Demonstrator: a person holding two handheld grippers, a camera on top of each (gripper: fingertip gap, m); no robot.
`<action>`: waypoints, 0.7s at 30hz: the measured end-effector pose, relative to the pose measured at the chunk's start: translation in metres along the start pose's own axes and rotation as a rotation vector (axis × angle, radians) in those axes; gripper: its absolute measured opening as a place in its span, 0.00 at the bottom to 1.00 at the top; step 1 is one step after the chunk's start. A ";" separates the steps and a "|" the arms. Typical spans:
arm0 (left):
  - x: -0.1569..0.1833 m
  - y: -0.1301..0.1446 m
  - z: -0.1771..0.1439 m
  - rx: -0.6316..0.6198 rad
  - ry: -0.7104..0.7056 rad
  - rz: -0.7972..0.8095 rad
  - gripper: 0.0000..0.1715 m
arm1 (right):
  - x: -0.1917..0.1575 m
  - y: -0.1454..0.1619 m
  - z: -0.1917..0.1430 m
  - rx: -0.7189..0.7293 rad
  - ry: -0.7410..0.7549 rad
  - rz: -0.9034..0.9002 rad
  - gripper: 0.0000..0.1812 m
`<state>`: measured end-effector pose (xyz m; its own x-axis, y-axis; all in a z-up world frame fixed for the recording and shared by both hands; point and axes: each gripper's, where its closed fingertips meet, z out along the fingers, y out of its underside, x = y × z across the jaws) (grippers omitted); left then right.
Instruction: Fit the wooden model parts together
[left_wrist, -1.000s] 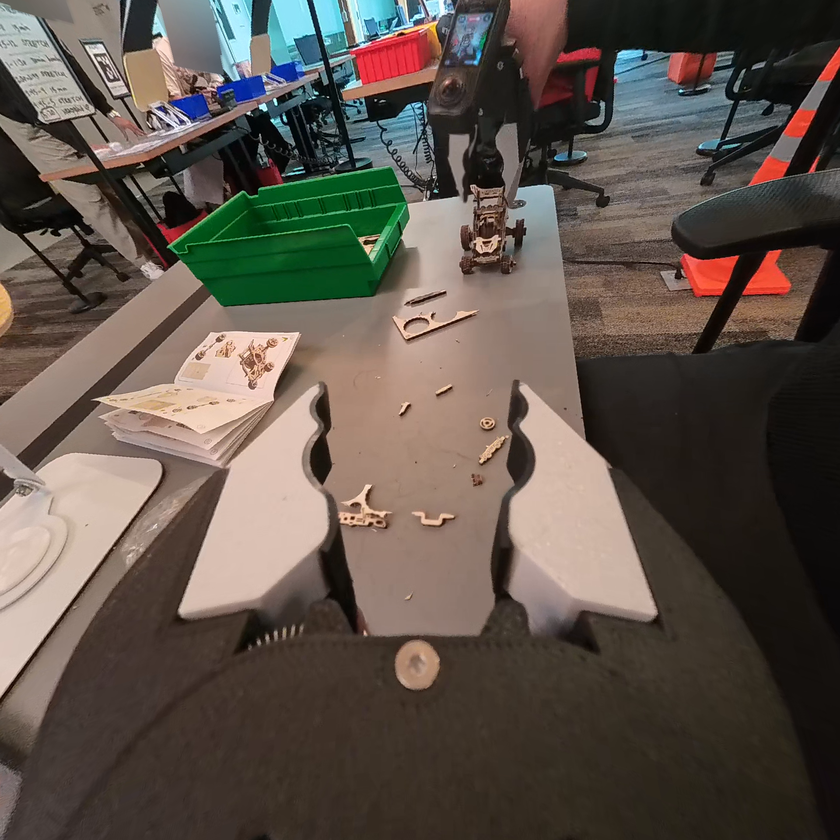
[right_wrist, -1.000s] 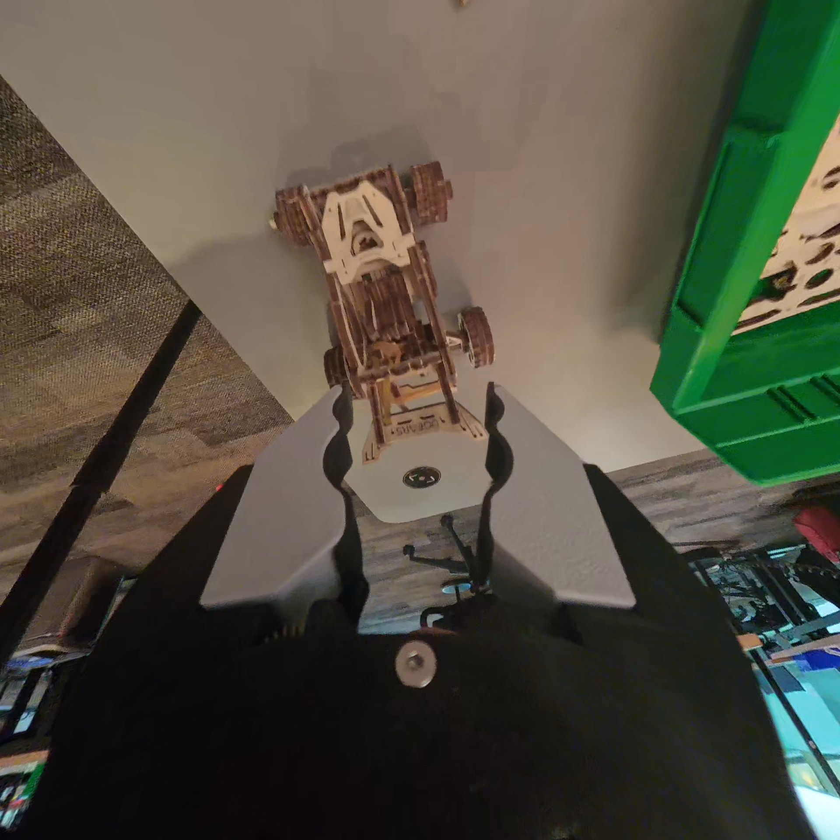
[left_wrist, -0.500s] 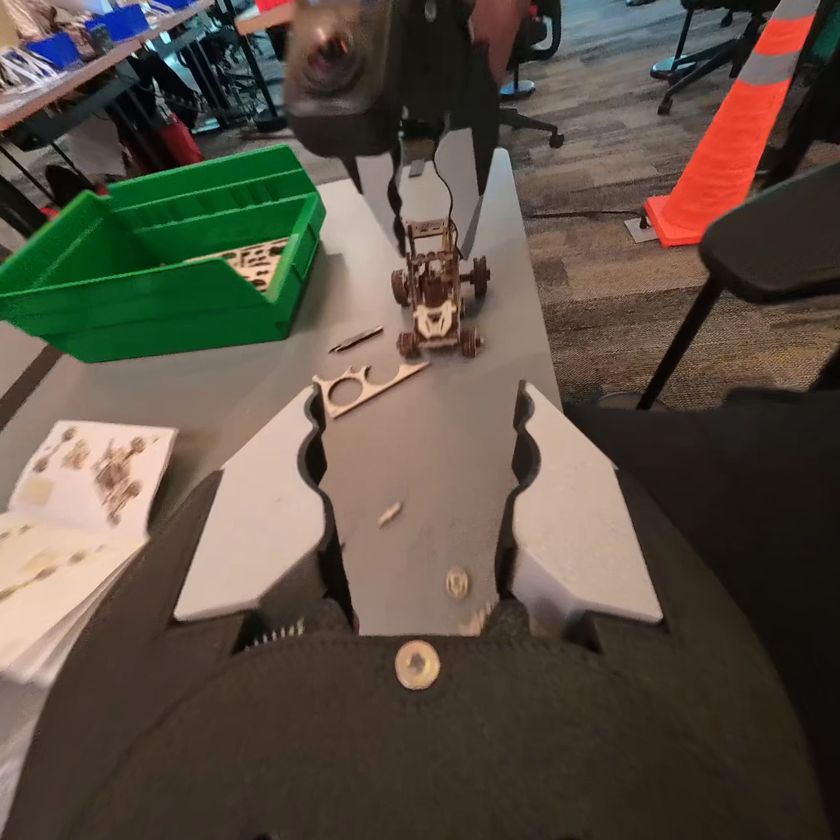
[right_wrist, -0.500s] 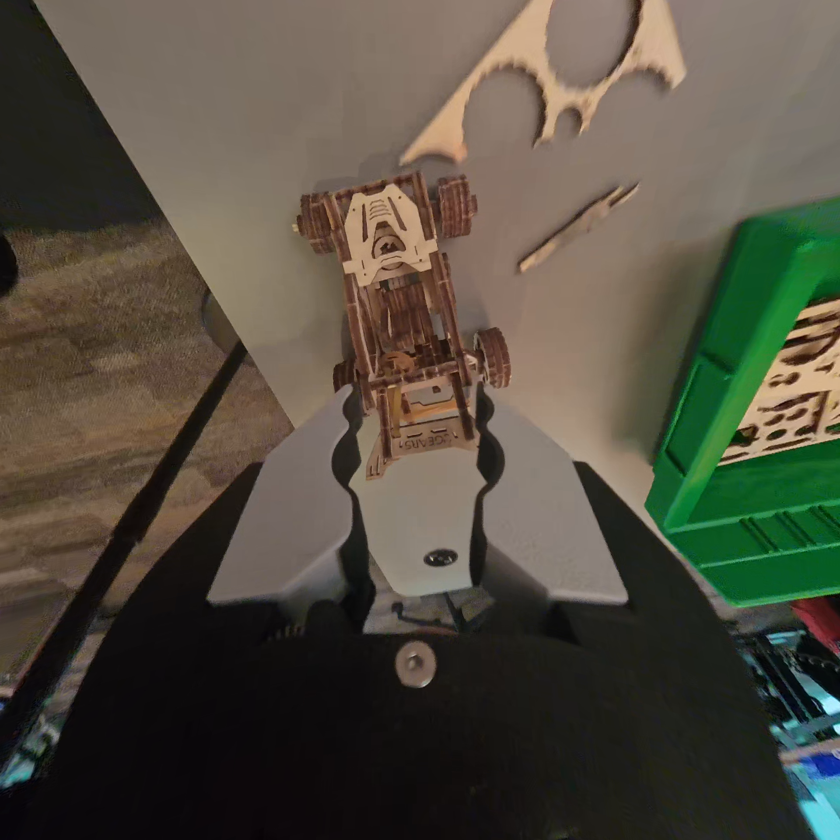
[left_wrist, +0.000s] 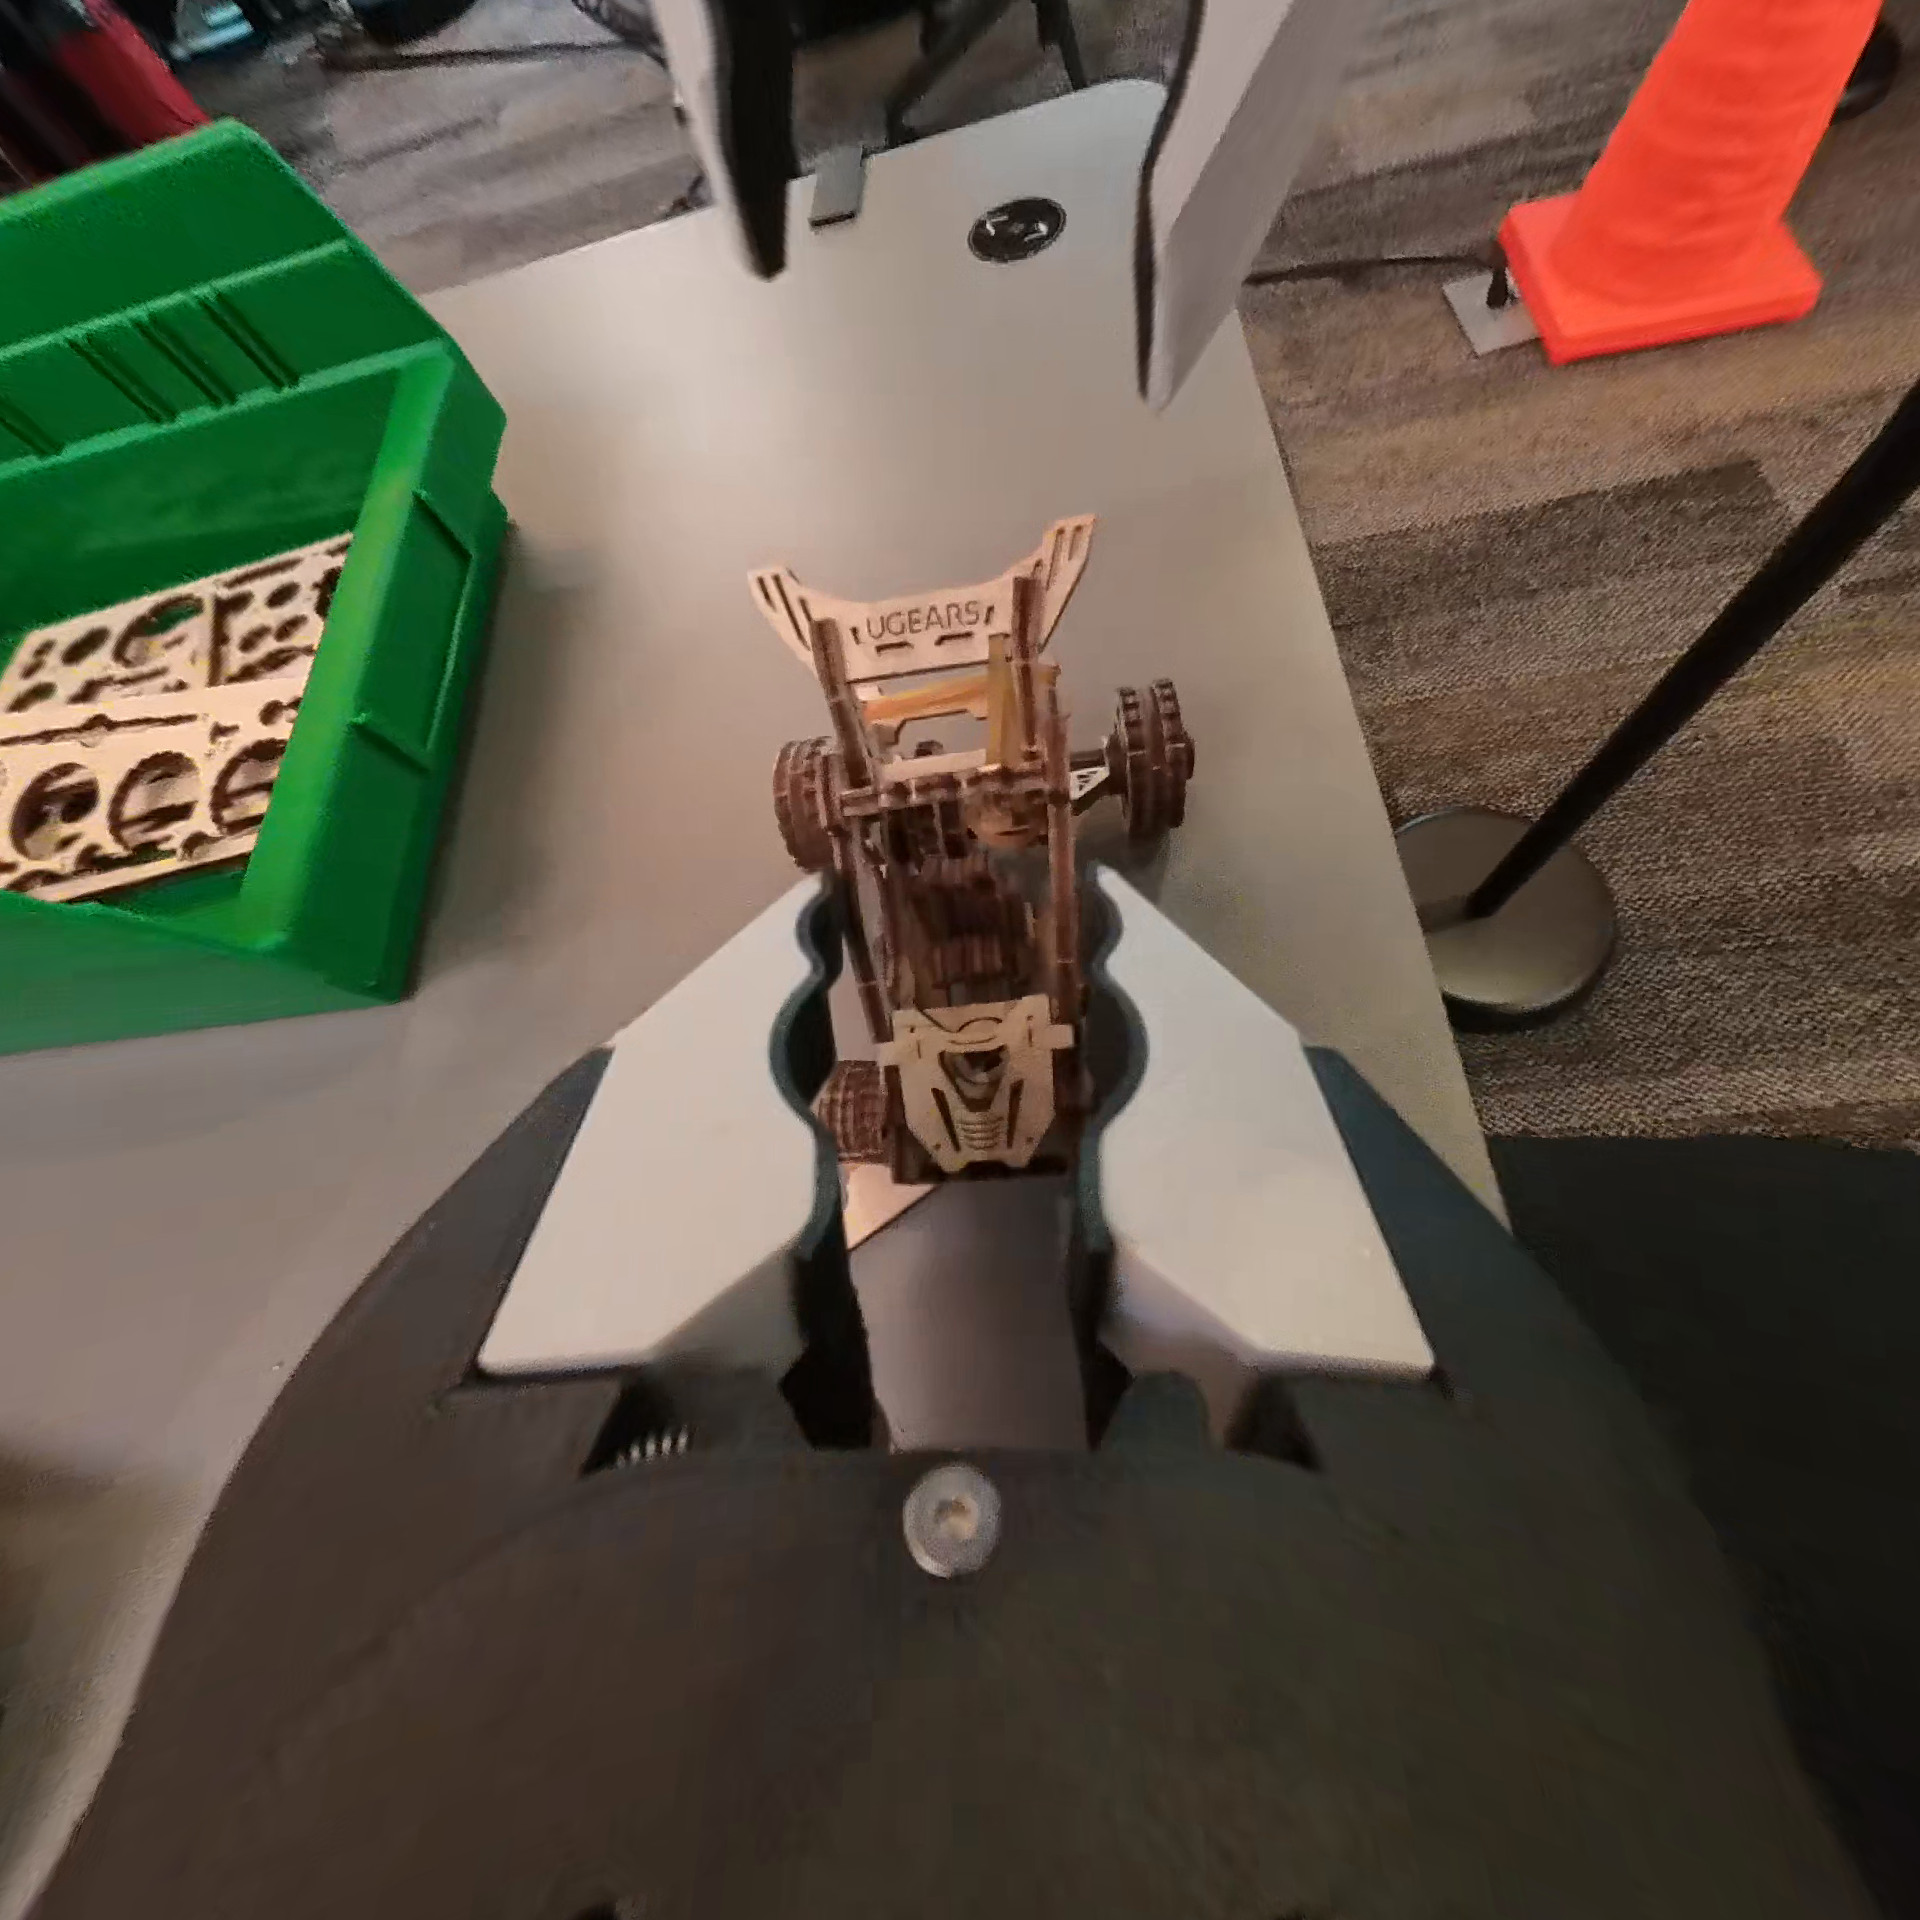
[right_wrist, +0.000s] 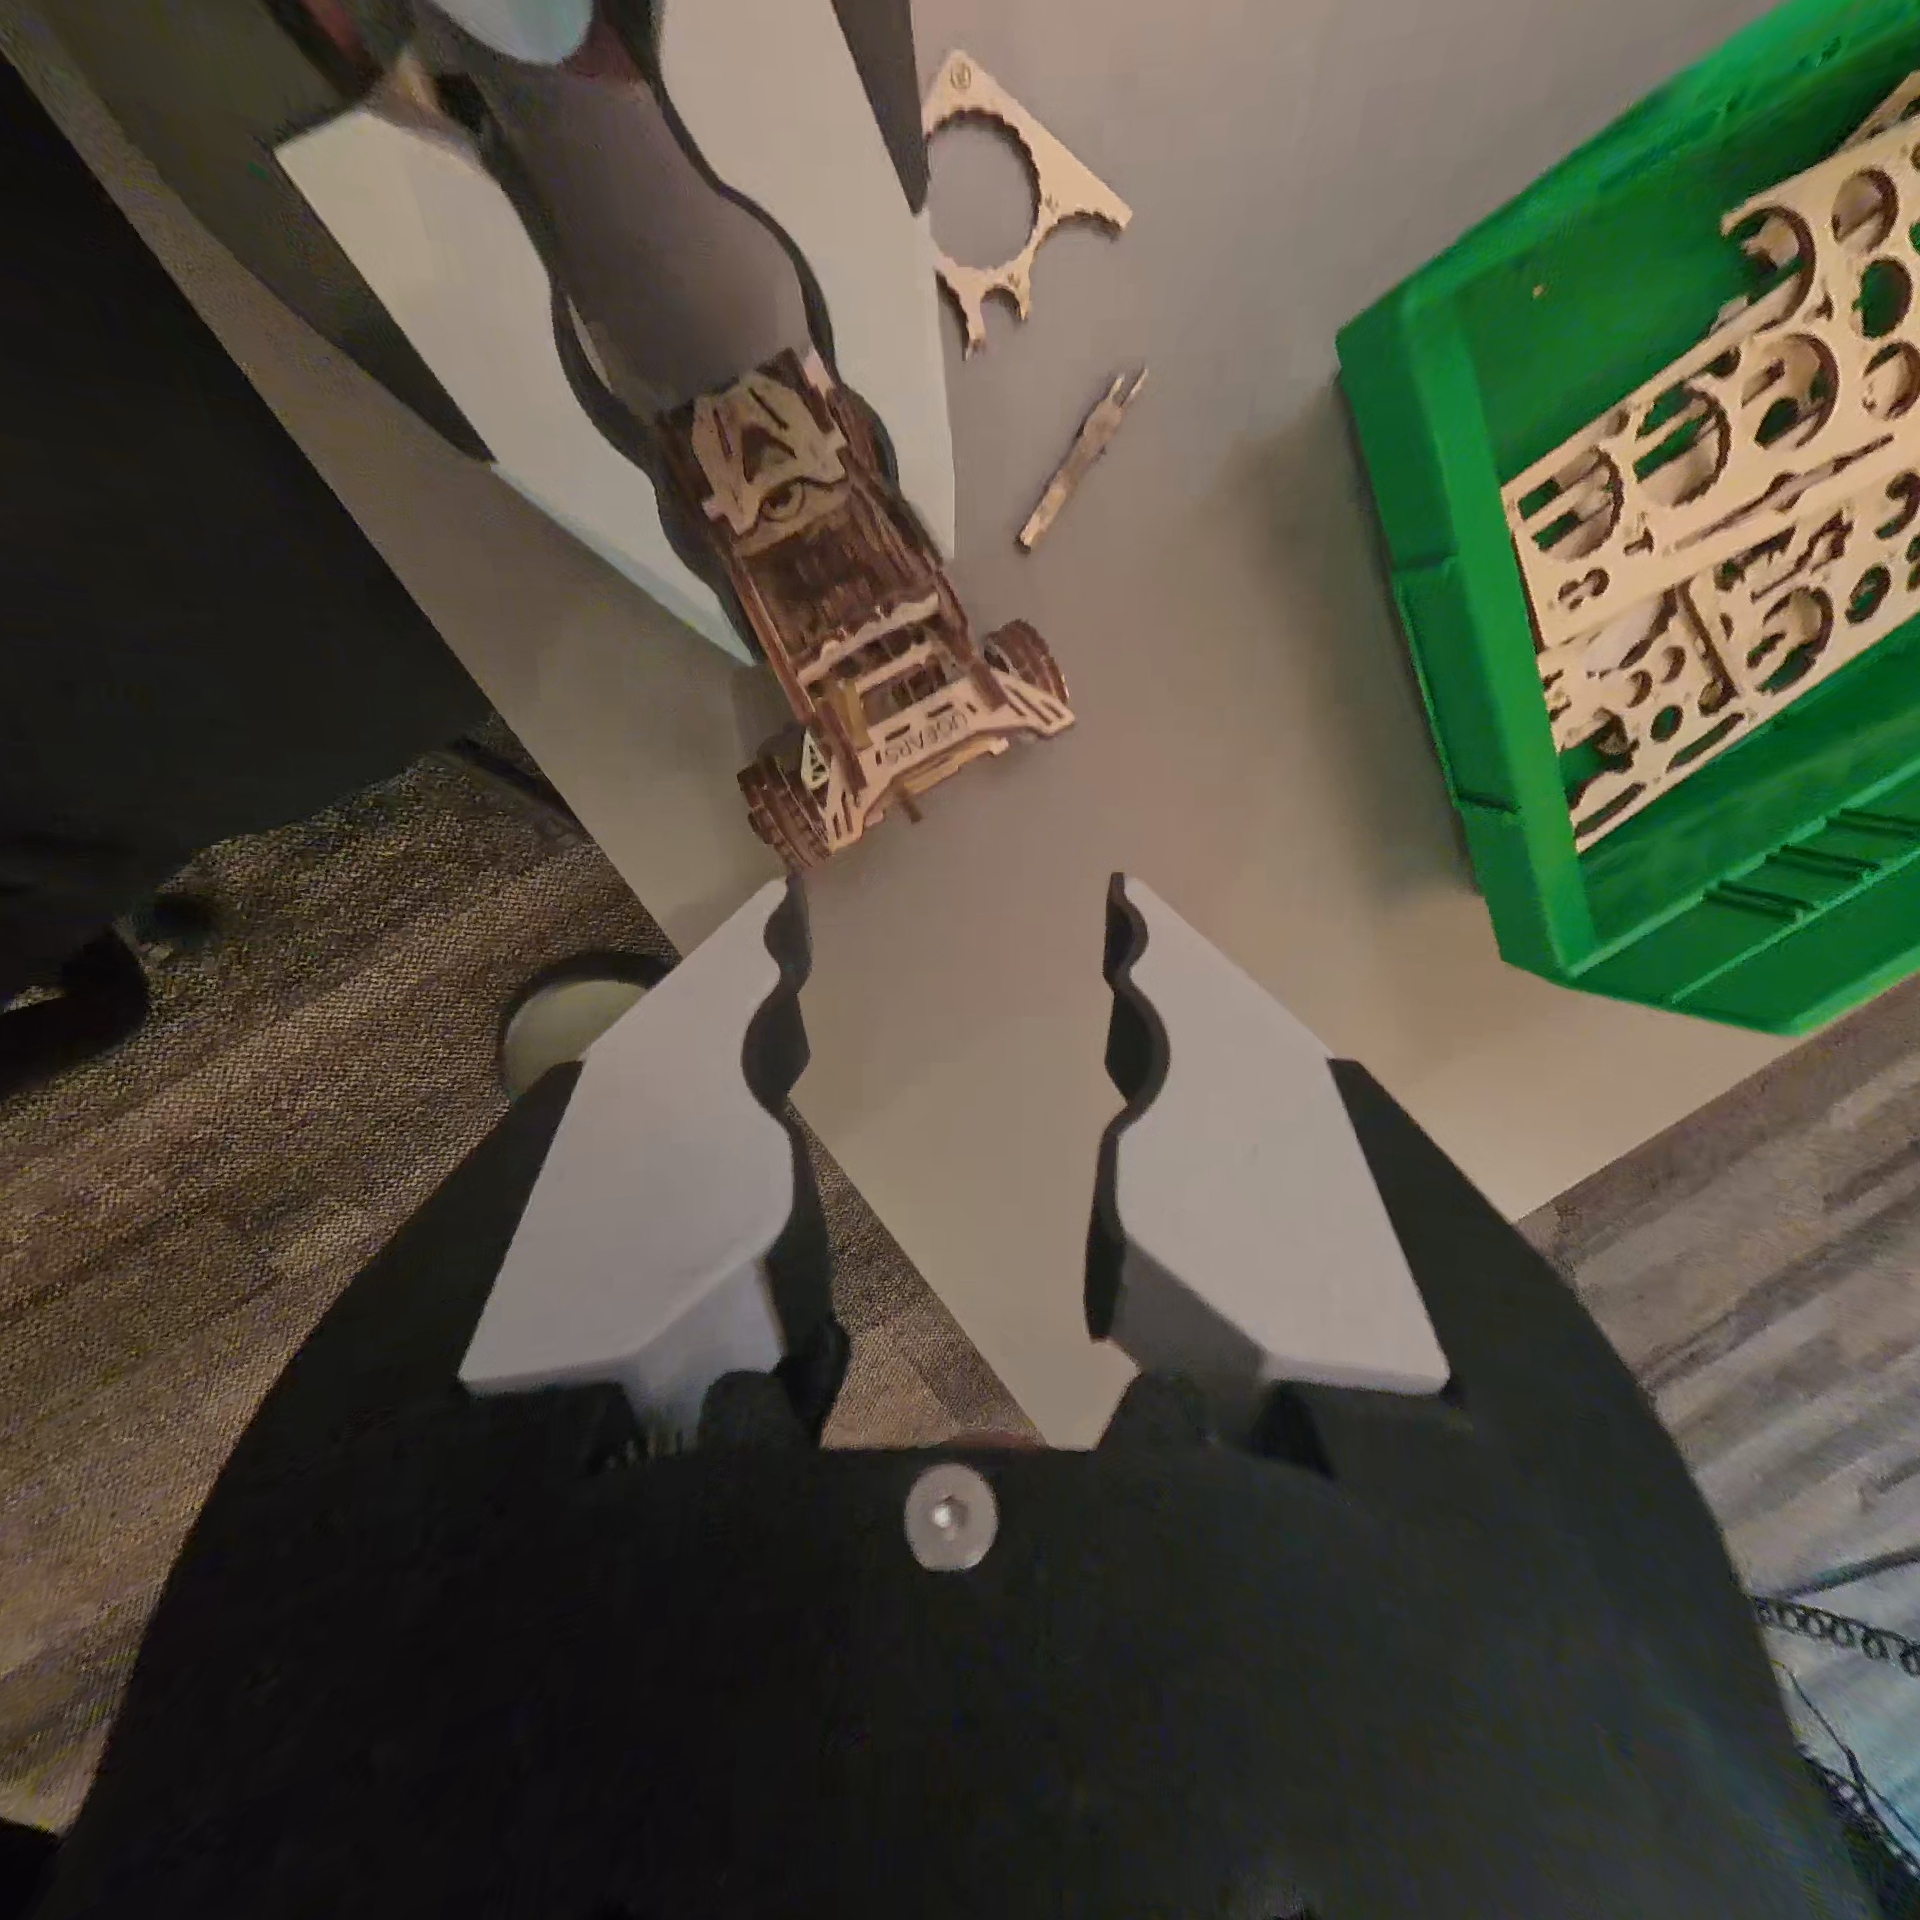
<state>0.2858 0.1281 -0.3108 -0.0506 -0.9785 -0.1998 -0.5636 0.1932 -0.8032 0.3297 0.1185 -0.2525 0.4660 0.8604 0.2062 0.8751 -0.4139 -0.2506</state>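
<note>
Gripping the front end of one wooden model car (left_wrist: 961, 883), the left claw (left_wrist: 956, 914) is seen with its two fingers pressed against the car's sides, the nose and front wheels tucked between them. Beyond the fingertips, the rear wing and two rear wheels are left sticking out over the grey tabletop (left_wrist: 623, 436). Whether the wheels touch the surface cannot be told.

Opposite it, the right claw (right_wrist: 956, 914) is held wide open, nothing between its two fingers, and the car's rear wing (right_wrist: 935, 743) is found just ahead of its tips, apart from them.

To the left of the left claw, one green bin (left_wrist: 436, 582) is seen, with two punched-out wooden sheets (left_wrist: 145, 748) lying inside. In the right wrist view, two loose wooden pieces are counted on the tabletop beyond the car: one triangular offcut with round holes (right_wrist: 1023, 208) and one thin sliver (right_wrist: 1081, 457). Off to the right of the left claw, one orange cone (left_wrist: 1683, 187) is noted on the carpet.
</note>
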 end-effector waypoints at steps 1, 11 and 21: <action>0.000 0.001 -0.001 0.004 0.000 -0.009 0.25 | -0.001 0.003 0.001 0.008 0.000 0.010 0.30; 0.001 0.035 -0.049 -0.036 0.034 0.003 0.24 | -0.037 0.002 0.034 0.135 -0.126 0.058 0.31; 0.002 0.062 -0.116 0.038 -0.009 0.007 0.24 | -0.073 -0.082 0.054 0.499 -0.246 0.034 0.38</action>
<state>0.1552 0.1300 -0.2961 -0.0466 -0.9764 -0.2107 -0.5317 0.2028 -0.8223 0.2171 0.1055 -0.2981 0.3959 0.9180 -0.0218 0.6646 -0.3029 -0.6831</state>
